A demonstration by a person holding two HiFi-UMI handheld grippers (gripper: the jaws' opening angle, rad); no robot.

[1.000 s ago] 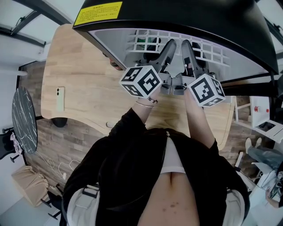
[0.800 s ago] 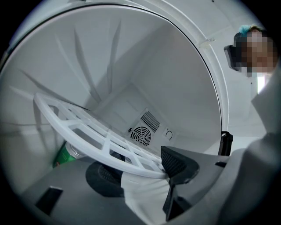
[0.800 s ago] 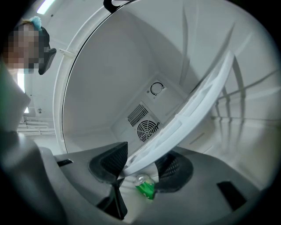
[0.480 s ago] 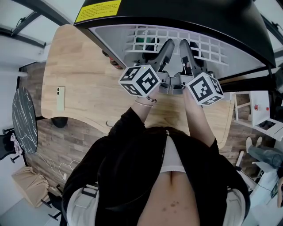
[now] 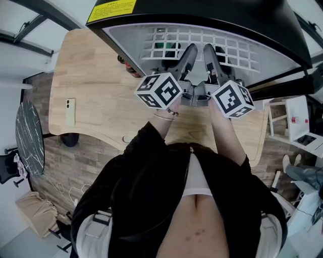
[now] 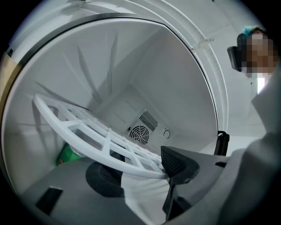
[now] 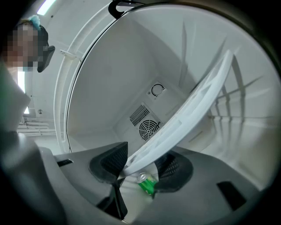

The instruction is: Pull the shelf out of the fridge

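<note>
The black fridge [image 5: 212, 15] stands open on the wooden table, and its white grid shelf [image 5: 237, 50] sits tilted inside. My left gripper [image 5: 191, 51] and right gripper [image 5: 208, 51] reach in side by side at the shelf's front rim. In the left gripper view the shelf rim [image 6: 101, 145] lies between the pads, with the left gripper [image 6: 140, 169] shut on it. In the right gripper view the shelf [image 7: 193, 110] runs up to the right, and the right gripper [image 7: 142, 165] is shut on its near edge. A green can [image 7: 147, 183] lies below the shelf.
A pale green phone [image 5: 69, 112] lies on the wooden table [image 5: 96, 80] to the left. A fan vent [image 6: 140, 133] sits in the fridge's back wall, and a green item [image 6: 68, 154] stands under the shelf. A yellow label [image 5: 112, 9] marks the fridge top.
A little more of the shelf grid shows under the fridge's top edge. Both grippers keep their hold on the rim and have barely shifted.
</note>
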